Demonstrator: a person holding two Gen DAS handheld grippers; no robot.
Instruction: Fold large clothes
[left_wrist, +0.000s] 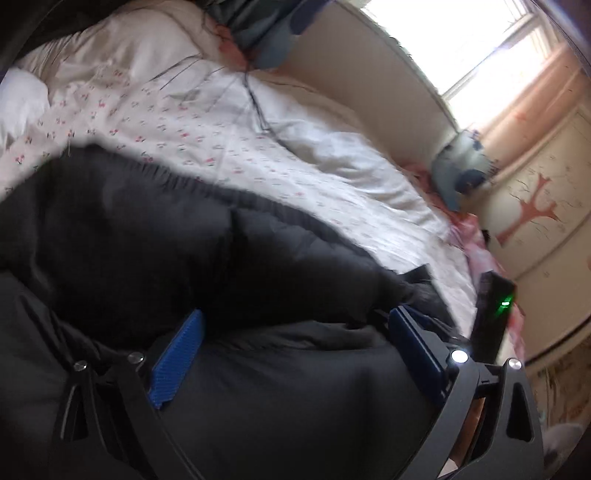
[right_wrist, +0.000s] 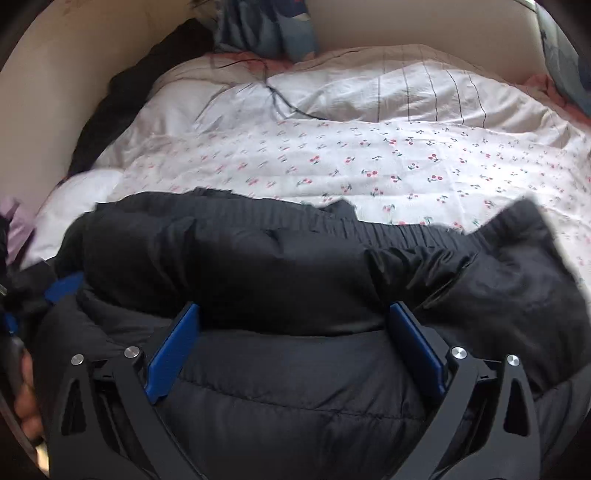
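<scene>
Black, puffy and slippery-looking, the quilted jacket (right_wrist: 295, 280) fills the lower half of both wrist views, lying bunched on the bed's cherry-print duvet (right_wrist: 369, 162), its ribbed hem running across the middle of the right view. The right claw (right_wrist: 293, 332) stands wide, blue pads apart with only padded fabric below the gap and nothing pinched. The left claw (left_wrist: 291, 332) is equally wide, hovering over the same dark bulk in the lower part of its frame; both views are motion-blurred.

The step in hand looks like choosing new grip points for the next fold. To do it well, each claw should probably bite a firm edge such as the ribbed hem or a seam, not the puffed middle, which would likely slide out. Matching points on either side should keep the fold square. The loose flap at the right of the right view may need flattening first, and trapped air pressed out.
</scene>
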